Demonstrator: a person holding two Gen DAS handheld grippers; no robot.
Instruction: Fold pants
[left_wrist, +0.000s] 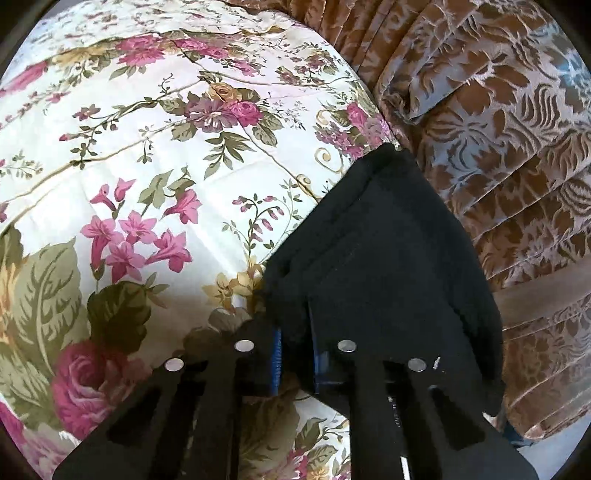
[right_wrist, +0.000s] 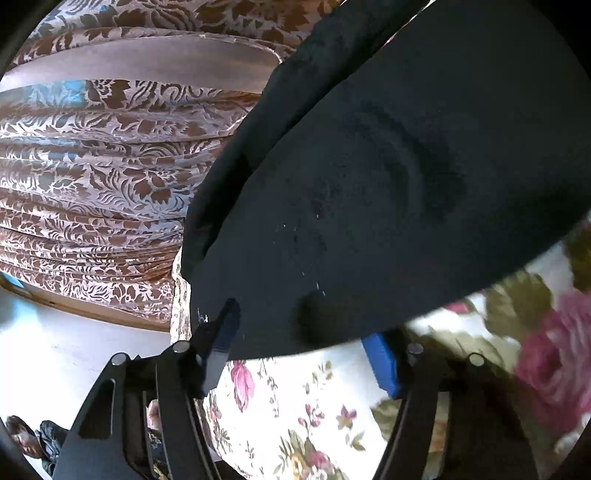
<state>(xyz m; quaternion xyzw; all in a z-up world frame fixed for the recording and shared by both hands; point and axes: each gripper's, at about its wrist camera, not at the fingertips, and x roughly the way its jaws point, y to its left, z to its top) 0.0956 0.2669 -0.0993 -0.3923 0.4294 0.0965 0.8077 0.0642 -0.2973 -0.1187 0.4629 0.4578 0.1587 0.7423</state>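
The black pants (left_wrist: 369, 258) lie folded on a floral bedspread (left_wrist: 147, 166), at its right side near the edge. My left gripper (left_wrist: 295, 354) is shut on the pants' near corner, black cloth pinched between its blue pads. In the right wrist view the pants (right_wrist: 369, 166) fill the upper right, partly lifted. My right gripper (right_wrist: 303, 347) stands open with the pants' near hem between its fingers. The left finger (right_wrist: 221, 336) lies against the cloth's edge, and the blue right pad (right_wrist: 382, 363) shows just under the hem. No pinch is visible there.
A brown and silver patterned curtain (left_wrist: 498, 147) hangs beside the bed, also the curtain (right_wrist: 92, 166) at the left. A pale floor (right_wrist: 55, 339) shows below it. A person (right_wrist: 26, 439) is at the lower left corner. The bedspread (right_wrist: 295, 406) stretches beneath my right gripper.
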